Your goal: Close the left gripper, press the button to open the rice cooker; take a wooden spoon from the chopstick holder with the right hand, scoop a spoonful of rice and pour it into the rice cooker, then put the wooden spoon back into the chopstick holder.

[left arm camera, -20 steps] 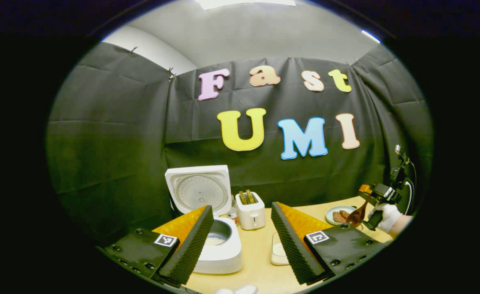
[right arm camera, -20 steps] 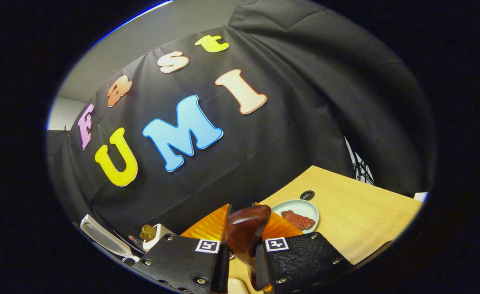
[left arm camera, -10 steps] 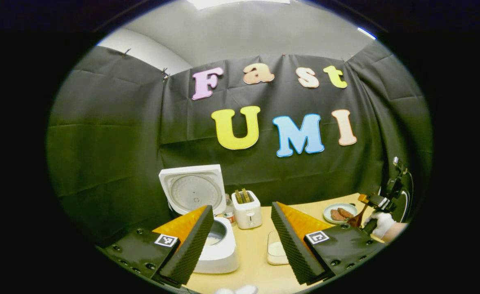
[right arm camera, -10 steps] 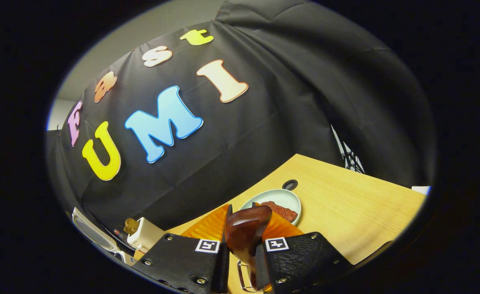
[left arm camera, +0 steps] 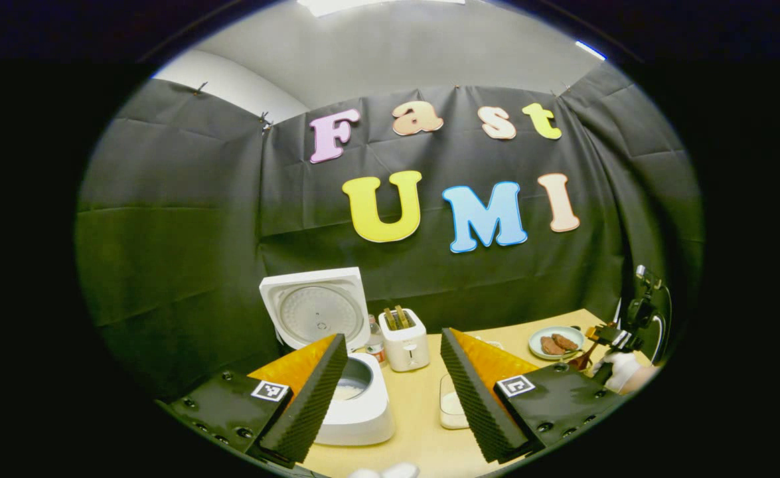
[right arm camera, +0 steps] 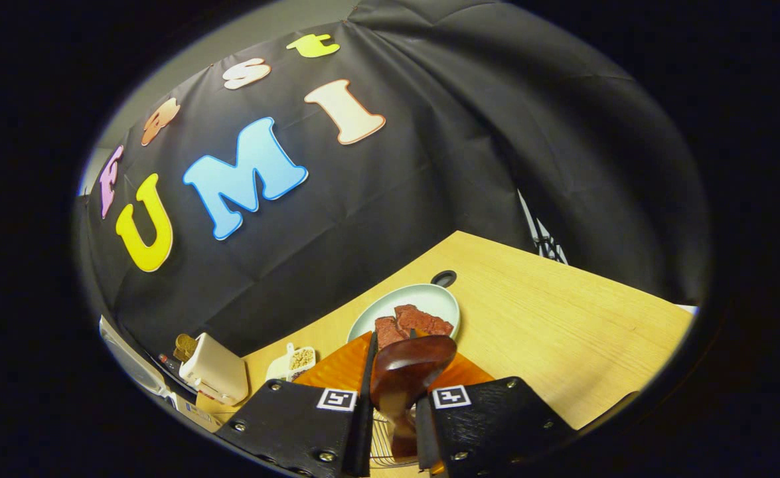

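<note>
I see one wooden spoon (right arm camera: 406,375), clamped between my right hand-held gripper's (right arm camera: 393,425) fingers, bowl up, above a wire chopstick holder (right arm camera: 383,446). One plate (right arm camera: 429,299) lies just beyond on open counter (right arm camera: 562,332). My left hand-held gripper (left arm camera: 393,398) gapes empty over the one open rice cooker (left arm camera: 356,405).

One rice cooker (left arm camera: 356,405) on the bench (right arm camera: 562,332), lid up. One toaster (left arm camera: 404,340) beside it, two slices of toast (left arm camera: 396,318) standing in its slots. One plate (right arm camera: 429,299) carrying what looks like two pieces of meat (right arm camera: 409,322). One wooden spoon (right arm camera: 406,375). One small dish of beans (right arm camera: 300,358). One clear container (left arm camera: 451,405), and one bottle (left arm camera: 376,342) behind the cooker.
</note>
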A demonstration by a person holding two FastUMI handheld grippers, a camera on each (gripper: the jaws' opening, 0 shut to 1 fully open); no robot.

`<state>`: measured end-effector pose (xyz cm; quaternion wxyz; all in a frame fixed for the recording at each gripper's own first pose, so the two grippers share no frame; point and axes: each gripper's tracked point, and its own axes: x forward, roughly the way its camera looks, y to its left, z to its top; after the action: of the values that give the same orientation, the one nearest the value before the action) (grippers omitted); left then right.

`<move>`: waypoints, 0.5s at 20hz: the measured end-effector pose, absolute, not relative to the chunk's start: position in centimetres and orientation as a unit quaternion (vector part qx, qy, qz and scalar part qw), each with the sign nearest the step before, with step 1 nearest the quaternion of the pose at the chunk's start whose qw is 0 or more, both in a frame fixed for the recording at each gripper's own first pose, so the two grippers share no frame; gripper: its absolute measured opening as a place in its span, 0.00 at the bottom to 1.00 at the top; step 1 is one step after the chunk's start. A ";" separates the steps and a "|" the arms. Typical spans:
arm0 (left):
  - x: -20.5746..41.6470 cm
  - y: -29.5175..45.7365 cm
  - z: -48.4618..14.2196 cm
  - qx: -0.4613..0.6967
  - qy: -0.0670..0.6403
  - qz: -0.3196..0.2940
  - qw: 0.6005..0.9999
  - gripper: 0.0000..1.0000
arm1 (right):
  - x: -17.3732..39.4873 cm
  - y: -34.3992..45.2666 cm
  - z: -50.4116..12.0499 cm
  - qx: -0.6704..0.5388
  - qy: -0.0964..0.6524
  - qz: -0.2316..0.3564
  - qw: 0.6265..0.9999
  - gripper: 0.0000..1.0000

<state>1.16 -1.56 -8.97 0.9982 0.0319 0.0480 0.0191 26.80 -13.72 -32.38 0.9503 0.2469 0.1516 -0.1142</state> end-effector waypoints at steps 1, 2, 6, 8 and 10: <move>1.2 -1.4 -8.8 0.032 0.046 0.020 0.998 0.98 | 26.0 -14.0 -32.1 0.236 0.153 -0.118 0.952 0.35; 1.1 -1.3 -8.5 0.032 0.044 0.019 0.998 1.00 | 25.8 -14.5 -31.9 0.218 0.154 -0.124 0.956 0.45; 0.9 -0.9 -7.9 0.031 0.036 0.018 0.999 1.00 | 22.6 -17.3 -28.2 0.133 0.131 -0.151 0.971 0.94; 1.2 -0.2 -7.2 0.031 0.035 0.023 0.999 1.00 | 20.4 -17.5 -23.6 0.090 0.092 -0.140 0.982 0.98; 1.5 0.3 -6.2 0.028 0.026 0.021 0.999 1.00 | 17.7 -16.9 -18.7 0.044 0.050 -0.122 0.990 0.97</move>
<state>1.53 0.28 -6.17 0.9990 0.0280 0.0260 0.0212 17.71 -16.92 -18.68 0.9903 0.0438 0.0503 -0.1221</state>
